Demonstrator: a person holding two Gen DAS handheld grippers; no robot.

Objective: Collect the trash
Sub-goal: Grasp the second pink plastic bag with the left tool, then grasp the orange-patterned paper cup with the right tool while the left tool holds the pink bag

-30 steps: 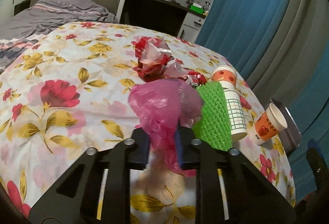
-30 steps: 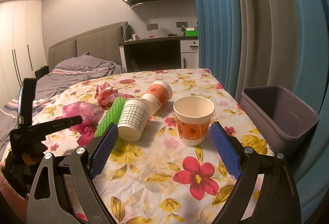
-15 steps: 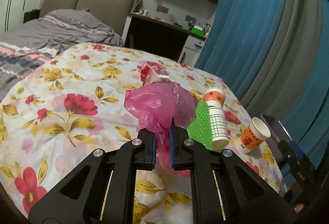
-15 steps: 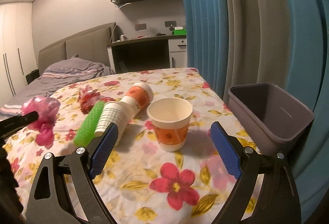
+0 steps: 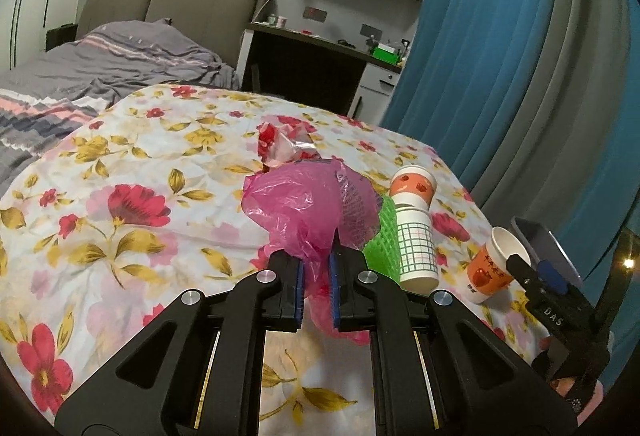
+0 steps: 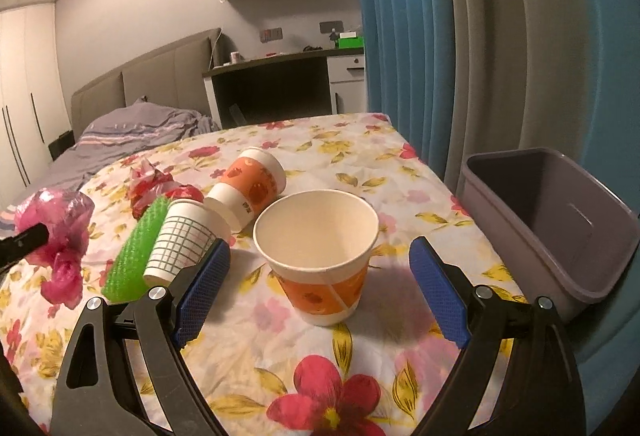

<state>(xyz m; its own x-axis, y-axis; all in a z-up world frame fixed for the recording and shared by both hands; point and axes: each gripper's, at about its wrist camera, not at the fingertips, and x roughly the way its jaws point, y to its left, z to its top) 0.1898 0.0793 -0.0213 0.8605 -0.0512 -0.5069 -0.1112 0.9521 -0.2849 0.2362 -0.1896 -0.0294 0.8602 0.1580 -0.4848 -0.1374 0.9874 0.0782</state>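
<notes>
My left gripper is shut on a crumpled pink plastic bag and holds it above the flowered tablecloth; the bag also shows in the right wrist view. My right gripper is open, its blue pads on either side of an upright orange paper cup, not touching it. A grid-patterned cup, an orange-dotted cup, a green mesh sleeve and a red crumpled wrapper lie on the table. A grey bin stands at the right.
Blue and grey curtains hang close behind the bin. A bed and a dark desk stand beyond the table's far edge. My right gripper also shows at the right of the left wrist view.
My left gripper closed tighter on the pink bag and lifted it up off the table. My right gripper moved forward, closer around the upright orange cup.
</notes>
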